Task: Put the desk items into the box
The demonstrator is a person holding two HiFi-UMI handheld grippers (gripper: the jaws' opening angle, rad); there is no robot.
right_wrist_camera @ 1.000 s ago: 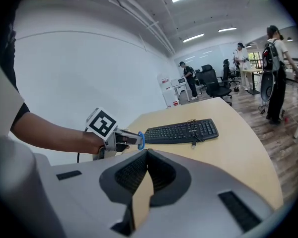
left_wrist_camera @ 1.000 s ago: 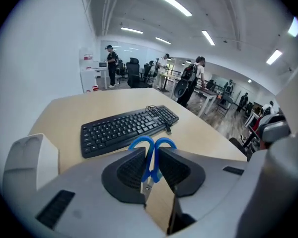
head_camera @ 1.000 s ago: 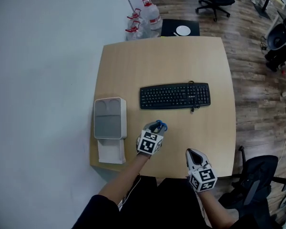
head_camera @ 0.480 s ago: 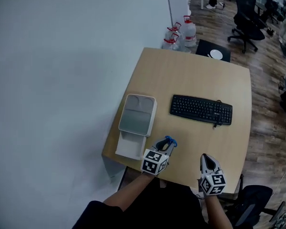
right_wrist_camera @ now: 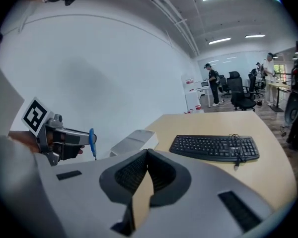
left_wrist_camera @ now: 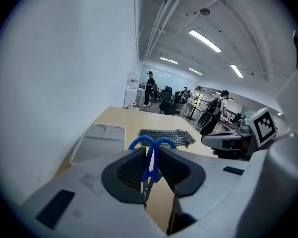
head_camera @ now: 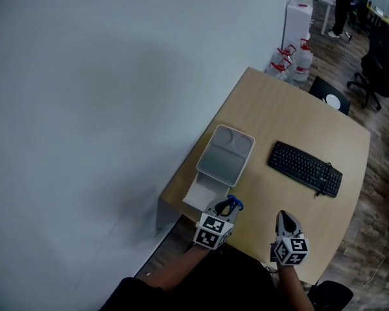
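My left gripper (head_camera: 228, 207) is shut on a pair of blue-handled scissors (head_camera: 233, 205), held just above the table's front edge, next to the near end of the white box (head_camera: 196, 198). The box's grey lid (head_camera: 225, 154) lies flipped open beyond it. In the left gripper view the blue handles (left_wrist_camera: 151, 144) stick up between the pads of the left gripper (left_wrist_camera: 150, 166). My right gripper (head_camera: 283, 219) hovers to the right, shut and empty; in its own view the right gripper (right_wrist_camera: 147, 153) shows nothing between its pads. A black keyboard (head_camera: 305, 168) lies farther back on the wooden table (head_camera: 279, 115).
A plain wall runs along the table's left side. Water bottles (head_camera: 297, 58) and a dark chair seat (head_camera: 329, 96) stand on the floor past the far edge. Office chairs and people are farther off in the room (left_wrist_camera: 165, 92).
The head view has swung left, so the table now sits at the right. Both grippers have drawn back toward the front edge; the left one with the scissors is nearer the box.
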